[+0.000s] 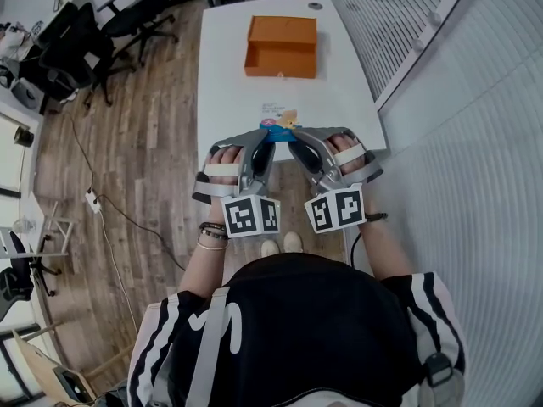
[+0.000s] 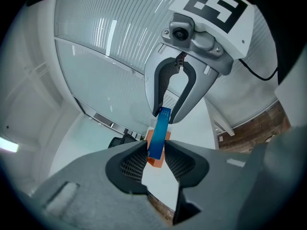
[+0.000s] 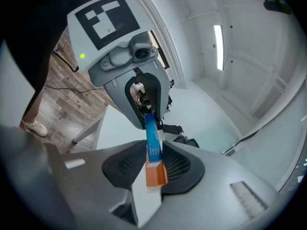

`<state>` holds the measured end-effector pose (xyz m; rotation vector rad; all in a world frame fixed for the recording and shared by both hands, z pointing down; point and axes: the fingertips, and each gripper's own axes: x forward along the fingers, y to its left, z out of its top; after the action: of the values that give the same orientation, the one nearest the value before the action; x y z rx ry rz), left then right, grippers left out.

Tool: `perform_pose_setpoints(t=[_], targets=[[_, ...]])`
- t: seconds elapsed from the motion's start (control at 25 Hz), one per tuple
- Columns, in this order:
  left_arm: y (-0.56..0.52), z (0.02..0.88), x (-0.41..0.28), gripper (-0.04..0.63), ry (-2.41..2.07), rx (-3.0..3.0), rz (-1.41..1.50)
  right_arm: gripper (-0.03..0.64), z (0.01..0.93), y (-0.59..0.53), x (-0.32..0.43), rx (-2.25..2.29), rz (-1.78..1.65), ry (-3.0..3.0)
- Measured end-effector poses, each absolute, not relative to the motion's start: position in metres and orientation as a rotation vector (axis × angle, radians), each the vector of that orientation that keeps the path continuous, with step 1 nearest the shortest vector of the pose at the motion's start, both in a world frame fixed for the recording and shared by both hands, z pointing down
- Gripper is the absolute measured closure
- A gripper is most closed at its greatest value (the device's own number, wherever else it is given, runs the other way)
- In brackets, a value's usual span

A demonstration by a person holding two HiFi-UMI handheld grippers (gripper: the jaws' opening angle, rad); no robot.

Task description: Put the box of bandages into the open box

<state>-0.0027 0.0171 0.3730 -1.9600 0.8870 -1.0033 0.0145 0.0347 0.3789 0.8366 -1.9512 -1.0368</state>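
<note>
A small blue box of bandages [image 1: 278,126] hangs over the near edge of the white table [image 1: 229,83]. Both grippers hold it, one at each end. My left gripper [image 1: 269,134] comes in from the left and my right gripper [image 1: 292,136] from the right, tips facing each other. In the left gripper view the blue box [image 2: 159,131] sits between my pads, with the right gripper [image 2: 168,113] clamped on its far end. The right gripper view shows the same box [image 3: 152,139] with the left gripper [image 3: 149,115] beyond. The open orange box [image 1: 281,47] lies at the table's far end.
Black office chairs [image 1: 127,19] stand left of the table on the wooden floor. A cable and power strip [image 1: 92,198] lie on the floor at the left. A ribbed glass wall [image 1: 441,83] runs close along the table's right side.
</note>
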Motion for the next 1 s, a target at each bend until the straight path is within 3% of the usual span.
perform_pose_setpoints(t=[1.0], targets=[[0.000, 0.378, -0.004, 0.480, 0.920, -1.960, -1.022, 0.518, 0.383, 0.018, 0.014, 0.809, -1.045, -1.982]])
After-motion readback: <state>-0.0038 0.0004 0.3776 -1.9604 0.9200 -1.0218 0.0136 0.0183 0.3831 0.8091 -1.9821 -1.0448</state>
